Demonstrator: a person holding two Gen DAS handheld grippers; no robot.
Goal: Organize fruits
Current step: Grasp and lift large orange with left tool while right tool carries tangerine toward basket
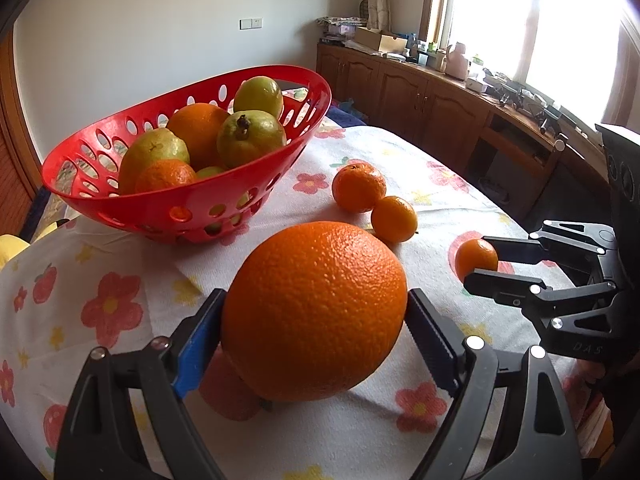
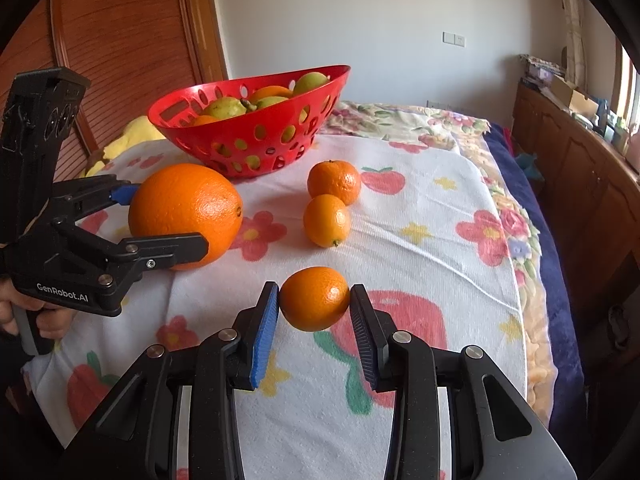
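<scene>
Fruit sorting, floral-cloth tabletop (image 2: 420, 216). Left gripper (image 1: 316, 320) has its jaws clamped on the large orange (image 1: 314, 310) — blue pad on one flank, black ribbed pad on the other; from the right wrist view the same orange (image 2: 185, 216) sits low over the cloth near the left edge, and whether its underside touches the cloth cannot be told. Right gripper (image 2: 315, 304) has its jaws closed against a small mandarin (image 2: 315, 298), both pads touching its sides, over the near part of the cloth; the left wrist view shows that mandarin (image 1: 476, 259) pinched between the black fingers toward the right edge. Two loose fruits lie touching each other mid-cloth: a dimpled tangerine (image 2: 334, 182) farther back and a smooth small orange (image 2: 327, 220) just in front of it. Red perforated basket (image 2: 248, 136) stands at the far left of the tabletop, behind the large orange and apart from it. Basket contents — green-yellow guavas (image 1: 251, 139), one orange (image 1: 198, 128), one small tangerine (image 1: 166, 176) against the near wall. Wooden cabinets (image 1: 420, 108) run beyond the right edge under a bright window.
</scene>
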